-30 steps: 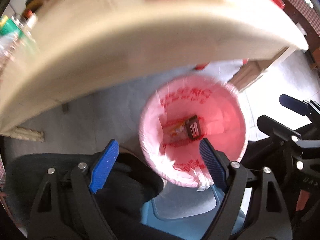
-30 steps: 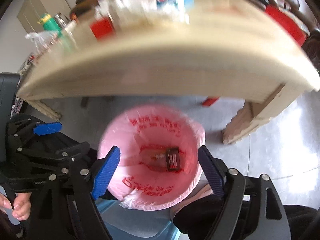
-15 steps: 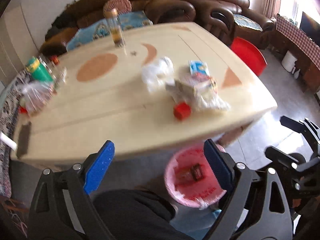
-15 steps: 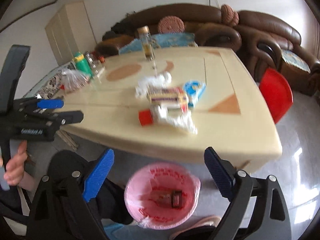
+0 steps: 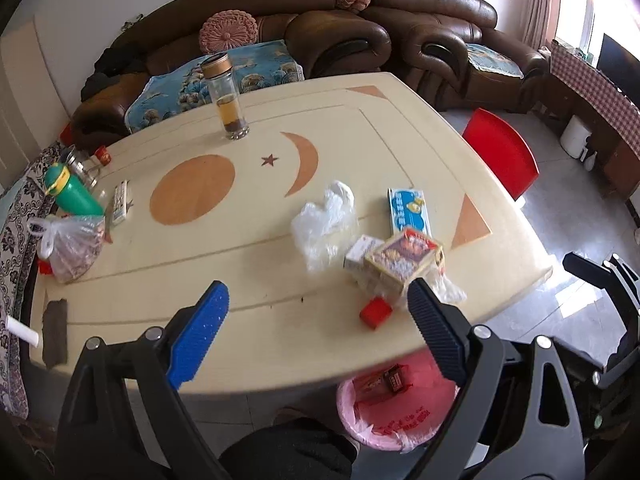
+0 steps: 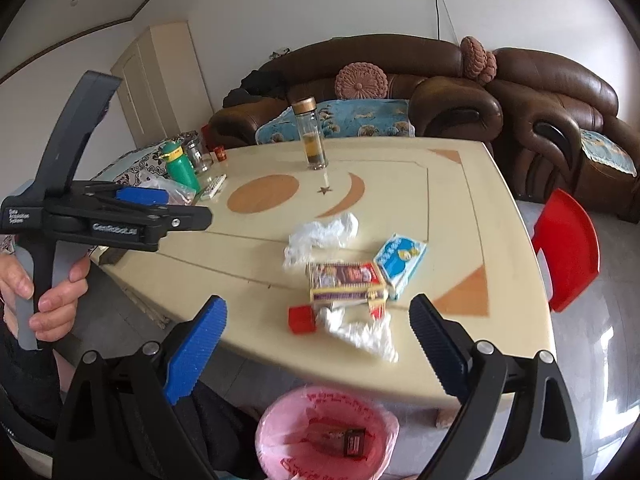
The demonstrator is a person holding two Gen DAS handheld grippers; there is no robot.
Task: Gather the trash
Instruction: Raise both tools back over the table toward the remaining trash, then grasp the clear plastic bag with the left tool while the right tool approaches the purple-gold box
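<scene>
Trash lies near the table's front right: a crumpled clear bag (image 5: pixel 324 224) (image 6: pixel 320 236), a blue-white carton (image 5: pixel 408 212) (image 6: pixel 400 264), a printed box (image 5: pixel 404 260) (image 6: pixel 344 284), a small red cap (image 5: pixel 375 312) (image 6: pixel 302 319) and white plastic wrap (image 6: pixel 360 332). A pink-lined bin (image 5: pixel 384 412) (image 6: pixel 328 436) stands on the floor below the table edge with wrappers inside. My left gripper (image 5: pixel 316 336) is open and empty above the front edge. My right gripper (image 6: pixel 320 344) is open and empty, above the bin.
The cream table (image 5: pixel 260 208) also holds a glass jar (image 5: pixel 226 96), a green bottle (image 5: pixel 72 196), a bag of food (image 5: pixel 72 248) and a dark block (image 5: pixel 54 336). A red chair (image 5: pixel 500 152) stands at the right. Brown sofas (image 6: pixel 440 80) lie behind.
Both grippers rose from looking down into the bin under the table to looking over the tabletop. Both stayed open and empty.
</scene>
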